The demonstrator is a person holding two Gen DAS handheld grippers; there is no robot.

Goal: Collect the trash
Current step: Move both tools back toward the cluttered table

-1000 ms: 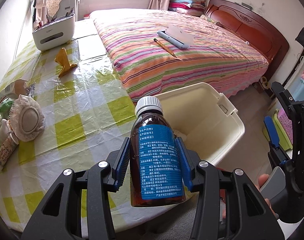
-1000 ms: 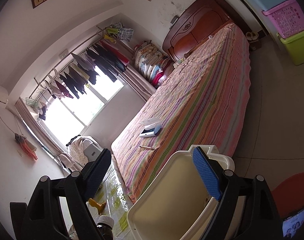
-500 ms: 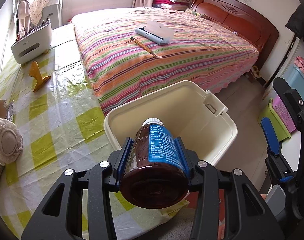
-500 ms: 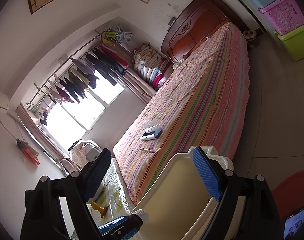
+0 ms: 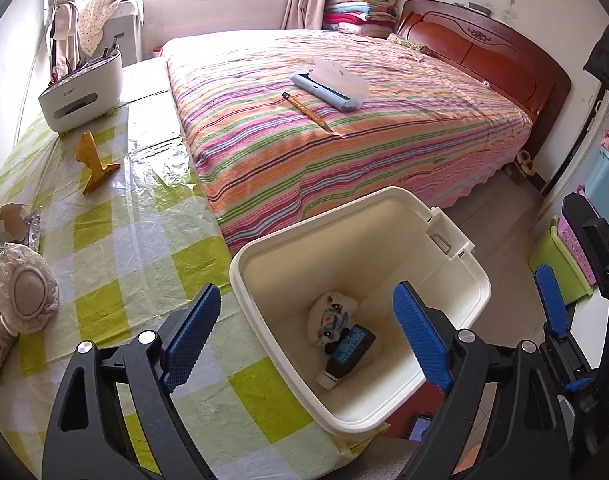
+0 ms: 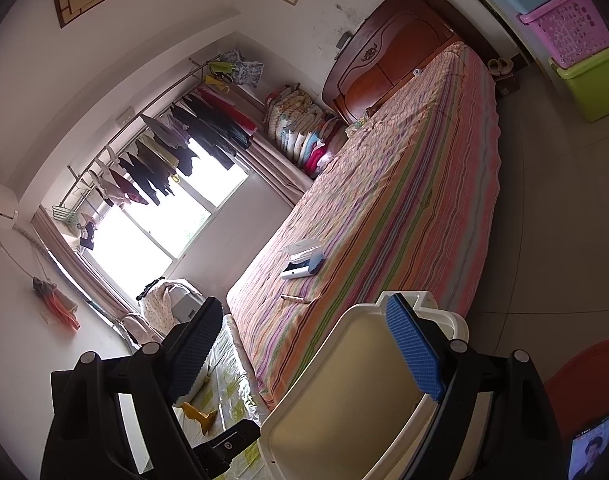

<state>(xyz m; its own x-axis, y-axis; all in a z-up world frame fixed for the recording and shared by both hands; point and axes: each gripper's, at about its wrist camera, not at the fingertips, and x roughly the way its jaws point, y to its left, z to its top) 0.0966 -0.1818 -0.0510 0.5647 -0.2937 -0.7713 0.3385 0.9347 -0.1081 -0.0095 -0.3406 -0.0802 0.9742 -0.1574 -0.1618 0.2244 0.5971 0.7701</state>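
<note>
Brown bottle [image 5: 346,354]: dark glass, blue printed label, white cap. Lies on side at bottom of bin, cap toward near wall, base pointing up-right. Touches crumpled white wrapper [image 5: 331,315], which carries coloured print and sits just behind it on bin floor.

Cream plastic bin [image 5: 456,288]: open-topped, rectangular, rounded corners, latch bracket on far rim. Stands at table edge, between table and striped bed. In right wrist view only its rim and pale inner wall [image 6: 344,412] show; contents hidden there.
</note>
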